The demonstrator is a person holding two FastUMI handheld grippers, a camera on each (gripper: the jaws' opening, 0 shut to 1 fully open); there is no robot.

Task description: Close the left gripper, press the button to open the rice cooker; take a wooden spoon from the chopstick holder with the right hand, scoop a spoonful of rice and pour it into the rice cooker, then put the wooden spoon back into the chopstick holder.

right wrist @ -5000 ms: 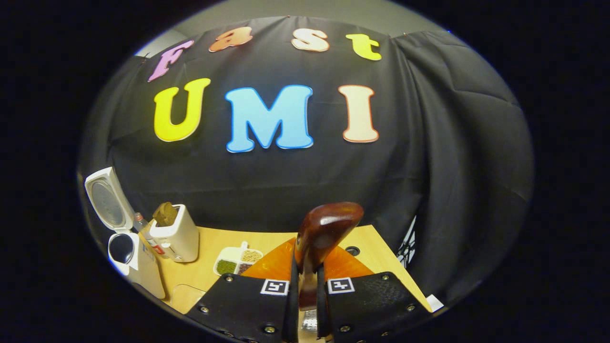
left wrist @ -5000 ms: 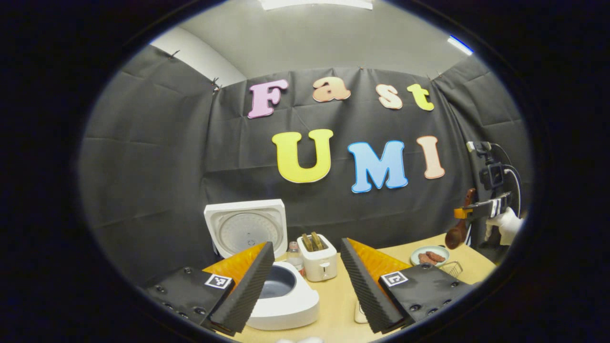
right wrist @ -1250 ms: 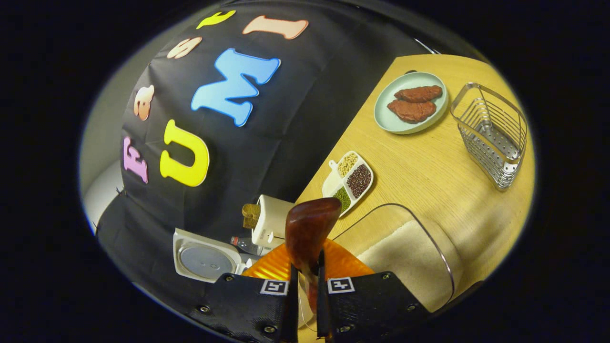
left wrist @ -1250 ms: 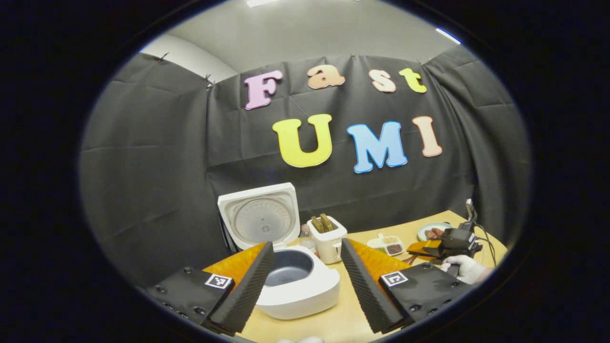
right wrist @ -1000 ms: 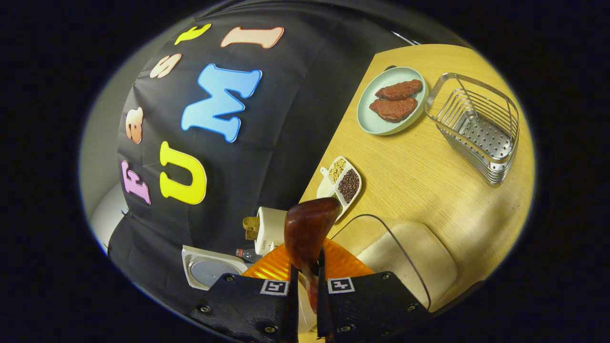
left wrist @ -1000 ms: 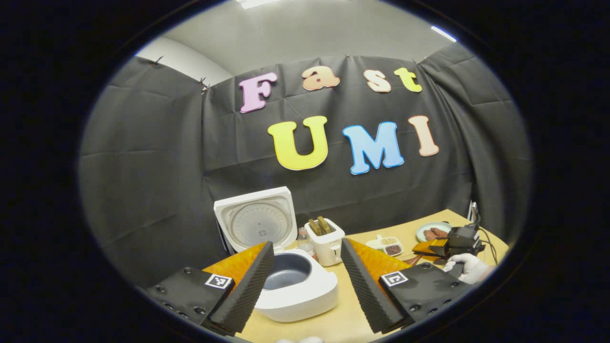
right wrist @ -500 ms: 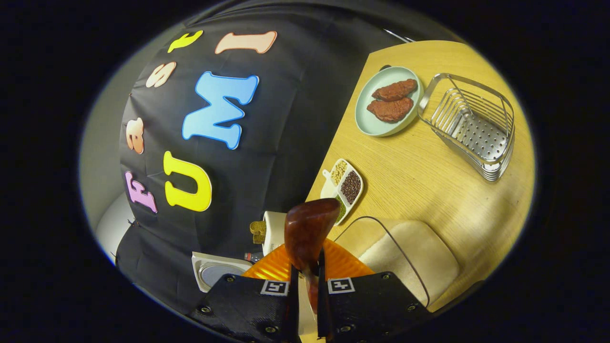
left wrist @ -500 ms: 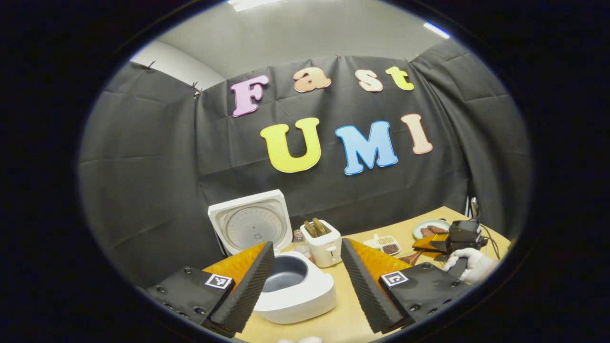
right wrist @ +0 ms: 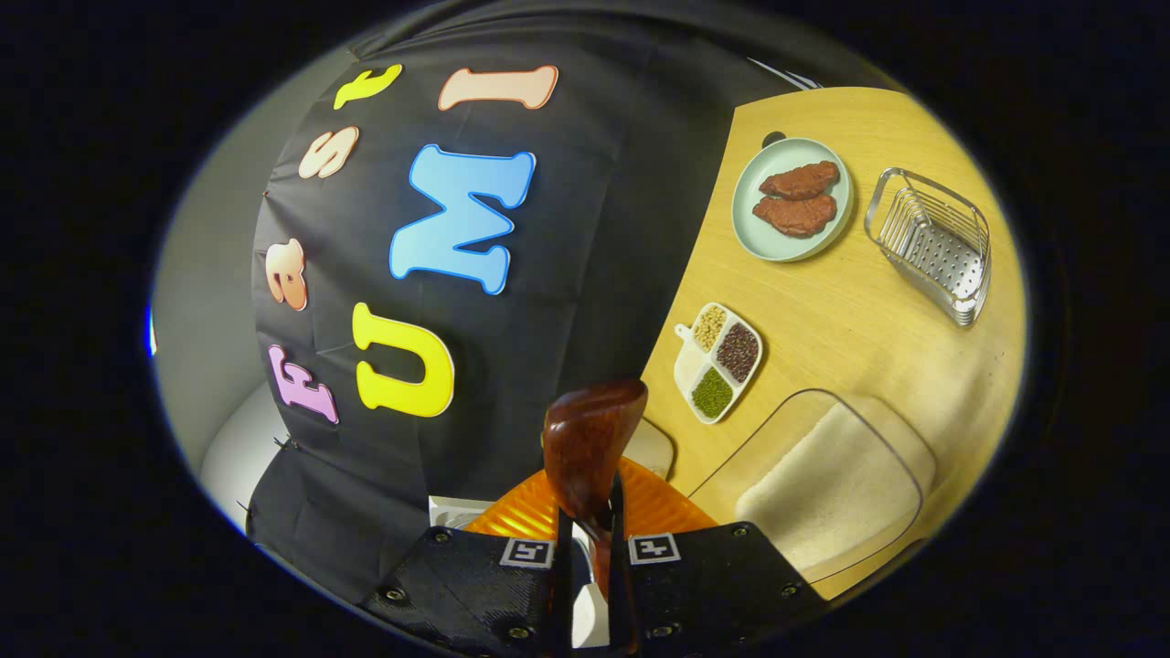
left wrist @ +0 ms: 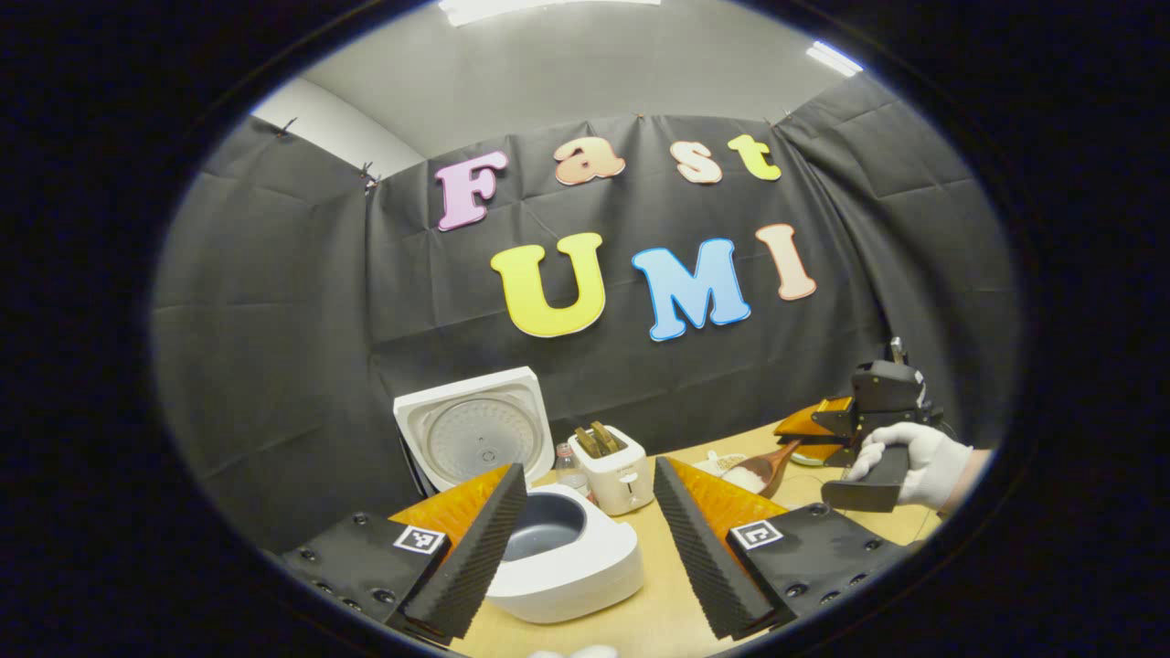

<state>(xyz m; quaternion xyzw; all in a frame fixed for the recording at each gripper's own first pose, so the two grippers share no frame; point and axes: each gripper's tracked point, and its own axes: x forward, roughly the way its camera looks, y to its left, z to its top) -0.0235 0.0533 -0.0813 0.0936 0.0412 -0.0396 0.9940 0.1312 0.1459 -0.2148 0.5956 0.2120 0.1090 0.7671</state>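
Wooden spoon [right wrist: 590, 448]: the right gripper [right wrist: 590, 585] is holding it by the handle. In the left gripper view the spoon [left wrist: 760, 469] is hanging in the air over the right side of the desk, with a heap of white rice in its bowl.
Right gripper: its jaws are clenching tight on the spoon handle. In the left gripper view a white gloved hand [left wrist: 914, 461] is gripping this gripper [left wrist: 827, 429] on the far right.
Left gripper [left wrist: 585, 539]: its jaws are standing wide apart and holding nothing. It is waiting just in front of the rice cooker.
Rice cooker [left wrist: 571, 557]: it is sitting on the near left of the desk. Its lid [left wrist: 475, 434] is standing up open, and the grey pot inside is showing.
Rice box [right wrist: 827, 484]: a clear box of white rice is lying on the desk, near the spoon in the right gripper view.
Chopstick holder [right wrist: 932, 242]: the wire basket is standing far off at the desk's edge, beside the plate.
Plate [right wrist: 793, 199]: it is holding two brown pieces of meat.
Bean tray [right wrist: 717, 363]: it is lying between the plate and the rice box.
Toaster [left wrist: 611, 468]: it is standing just right of the rice cooker, against the far wall.
Desk [left wrist: 658, 612]: it is carrying all of these things.
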